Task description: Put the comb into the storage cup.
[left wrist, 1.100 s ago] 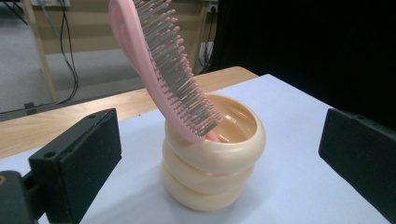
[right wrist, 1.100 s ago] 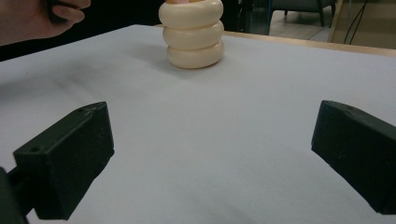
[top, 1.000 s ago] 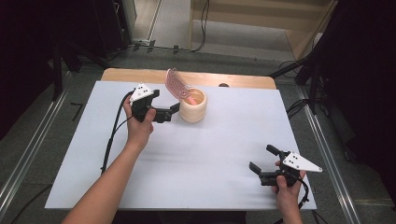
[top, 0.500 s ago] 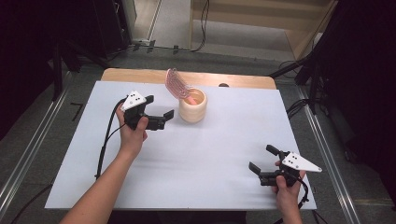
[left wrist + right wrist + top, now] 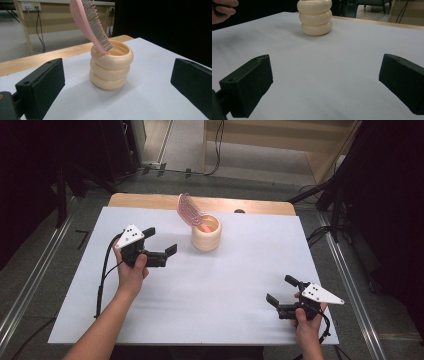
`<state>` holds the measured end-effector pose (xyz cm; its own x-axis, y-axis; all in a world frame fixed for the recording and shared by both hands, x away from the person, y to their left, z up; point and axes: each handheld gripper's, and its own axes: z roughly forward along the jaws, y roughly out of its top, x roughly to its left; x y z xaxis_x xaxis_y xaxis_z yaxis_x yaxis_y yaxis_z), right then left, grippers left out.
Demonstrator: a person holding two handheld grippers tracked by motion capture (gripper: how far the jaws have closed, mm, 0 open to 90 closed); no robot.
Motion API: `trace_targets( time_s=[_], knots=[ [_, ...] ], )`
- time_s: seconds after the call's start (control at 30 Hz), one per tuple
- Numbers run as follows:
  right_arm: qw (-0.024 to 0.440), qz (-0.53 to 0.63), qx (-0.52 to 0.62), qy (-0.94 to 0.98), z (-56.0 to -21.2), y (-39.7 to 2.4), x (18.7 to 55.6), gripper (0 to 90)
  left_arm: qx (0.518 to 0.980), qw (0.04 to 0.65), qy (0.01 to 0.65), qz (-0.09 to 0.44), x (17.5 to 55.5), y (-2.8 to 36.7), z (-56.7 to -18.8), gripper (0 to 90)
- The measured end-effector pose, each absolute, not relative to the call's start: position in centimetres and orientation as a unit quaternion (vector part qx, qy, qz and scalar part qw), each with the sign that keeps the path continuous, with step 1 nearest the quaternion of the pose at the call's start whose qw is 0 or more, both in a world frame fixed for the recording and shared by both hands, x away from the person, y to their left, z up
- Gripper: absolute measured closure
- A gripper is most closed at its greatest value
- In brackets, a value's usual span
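Observation:
A cream ribbed cup (image 5: 206, 234) (image 5: 110, 65) (image 5: 314, 17) stands upright at the back middle of the white table (image 5: 200, 290). A pink hairbrush (image 5: 188, 211) (image 5: 91, 25) leans out of it, bristle head up and tilted to the left. My left gripper (image 5: 160, 243) (image 5: 117, 92) hovers open a short way left of the cup, aimed at it, with nothing between its fingers. My right gripper (image 5: 281, 290) (image 5: 324, 85) rests open near the front right corner, empty, facing the cup from far off.
A wooden strip (image 5: 150, 200) edges the table's far side. Metal rails (image 5: 30, 285) run along the floor on both sides. Cables (image 5: 102, 275) trail from the left gripper over the table's left part.
My left gripper has drawn back from the cup, moving left and toward the person, and stays open. The right gripper has not moved.

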<state>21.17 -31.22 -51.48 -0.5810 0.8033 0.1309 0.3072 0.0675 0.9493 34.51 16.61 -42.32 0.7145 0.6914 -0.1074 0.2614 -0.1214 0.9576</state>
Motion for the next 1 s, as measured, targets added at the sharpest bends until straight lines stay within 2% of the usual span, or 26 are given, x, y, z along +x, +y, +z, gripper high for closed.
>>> trace_targets(
  time_s=[1.0],
  knots=[
    [0.225,0.551,0.403,0.695,-51.5,-31.2,21.1,0.0,0.729,0.558,0.331,0.217,30.2,21.3,-44.8,0.0]
  ],
)
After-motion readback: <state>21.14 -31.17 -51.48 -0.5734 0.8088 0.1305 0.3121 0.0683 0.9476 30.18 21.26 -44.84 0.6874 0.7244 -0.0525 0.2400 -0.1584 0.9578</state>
